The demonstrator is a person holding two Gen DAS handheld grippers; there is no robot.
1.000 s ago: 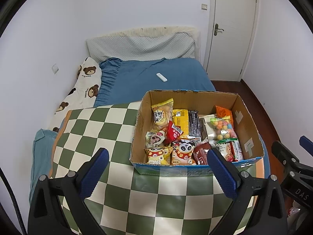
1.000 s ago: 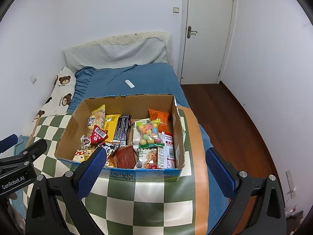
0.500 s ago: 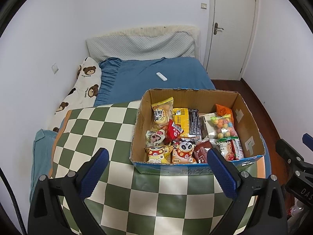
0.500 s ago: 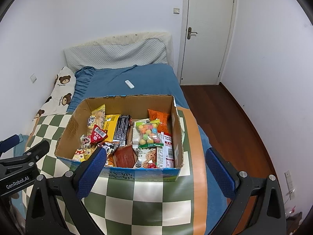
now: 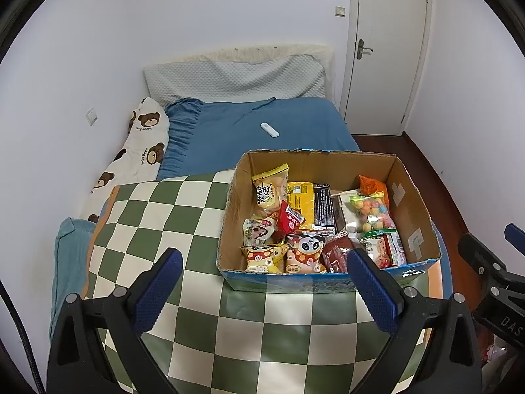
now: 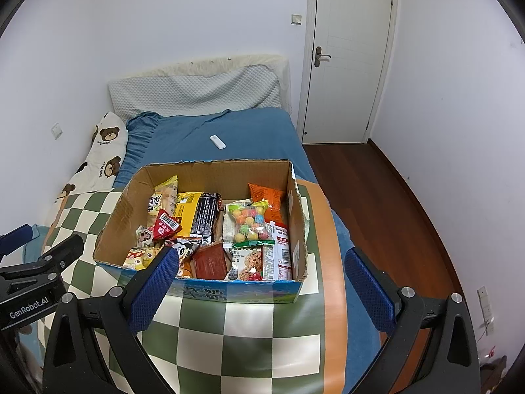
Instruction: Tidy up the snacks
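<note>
Open brown cardboard box (image 5: 411, 197) at centre frame on a green-and-cream chequered cloth (image 5: 157, 216), with assorted snack packets (image 5: 297, 203) lying jumbled inside. Left gripper (image 5: 264, 284) and right gripper (image 6: 259, 280) both hover before the near wall, jaws spread wide, holding nothing. The scene suits either packets awaiting sorting or a box already filled. Any grasp should descend from above, clearing the wall, onto one packet's edge. Only the right view shows the wooden floor (image 6: 377, 197) broadly; the left shows more bare cloth.
</note>
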